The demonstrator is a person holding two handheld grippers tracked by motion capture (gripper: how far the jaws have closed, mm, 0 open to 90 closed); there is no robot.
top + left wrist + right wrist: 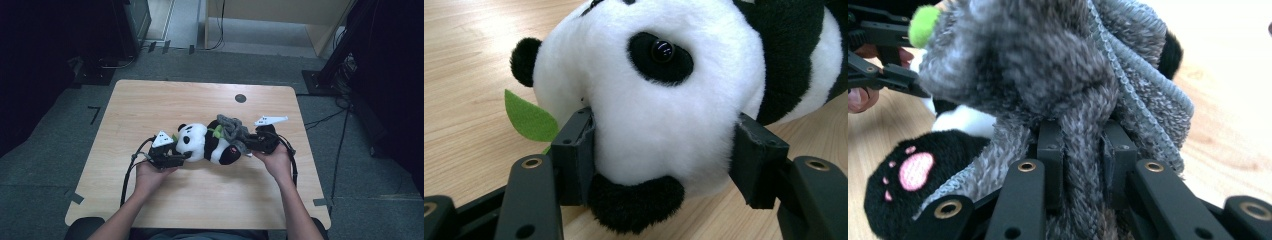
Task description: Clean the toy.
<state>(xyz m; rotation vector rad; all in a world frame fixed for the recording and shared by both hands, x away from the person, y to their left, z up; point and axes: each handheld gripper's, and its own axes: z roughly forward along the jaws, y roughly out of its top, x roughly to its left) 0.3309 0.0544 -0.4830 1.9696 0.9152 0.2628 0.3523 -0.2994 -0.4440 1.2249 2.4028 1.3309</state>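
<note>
A black and white plush panda [205, 142] lies on its side in the middle of the wooden table [150, 105], head to the left. My left gripper [181, 158] is shut on the panda's head [659, 100], one pad pressing in at each side of the muzzle. A green felt leaf [529, 117] sticks out by its mouth. A grey knitted cloth [232, 131] is bunched over the panda's lower body. My right gripper [1082, 160] is shut on a fold of that grey cloth [1048, 75]. A black paw with pink pads [908, 175] lies beside it.
A small dark round hole [240, 98] marks the table's far side. Cables [127, 175] trail from both grippers over the front edge. Grey floor surrounds the table, with dark equipment [130, 25] at the back left and a black stand [340, 55] at the right.
</note>
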